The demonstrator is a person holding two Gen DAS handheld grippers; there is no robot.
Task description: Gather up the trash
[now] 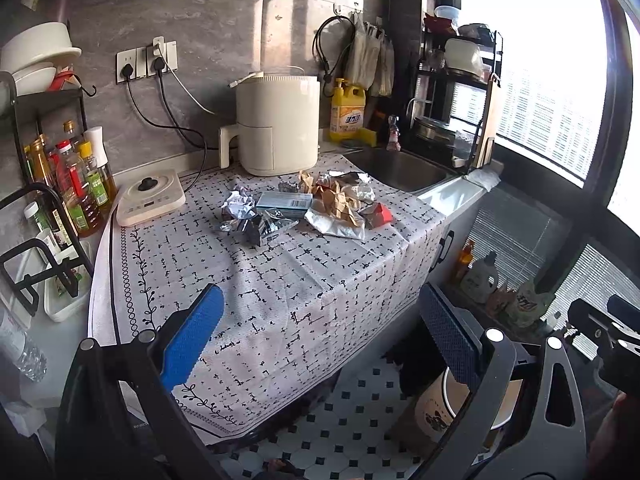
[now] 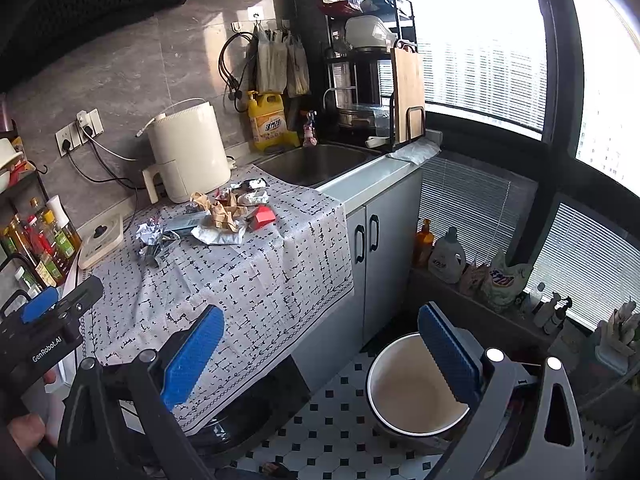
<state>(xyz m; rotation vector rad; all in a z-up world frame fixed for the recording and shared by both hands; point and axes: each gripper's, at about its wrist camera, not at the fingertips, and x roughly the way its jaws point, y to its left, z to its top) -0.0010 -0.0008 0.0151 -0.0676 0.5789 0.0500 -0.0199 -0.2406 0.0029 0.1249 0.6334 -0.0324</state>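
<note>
I had the left gripper (image 1: 320,336) spread wide with nothing between its blue pads (image 1: 192,338); the right gripper (image 2: 320,344) stood equally wide and empty. Both hung off the near edge of the counter, whose patterned cloth (image 1: 280,280) draped down the front. The trash pile (image 1: 304,206) of crumpled wrappers, foil and a small box lay mid-cloth before the cream air fryer (image 1: 278,124), beside the sink (image 1: 404,166). A white bin (image 2: 412,392) sat on the tiled floor (image 2: 332,440) under my right gripper.

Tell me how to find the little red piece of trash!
Look at the patterned tablecloth, in front of the cream air fryer. The trash pile lies there. The red carton sits at its sink-side end, the only bright red, boxy piece among crumpled paper and foil.
</note>
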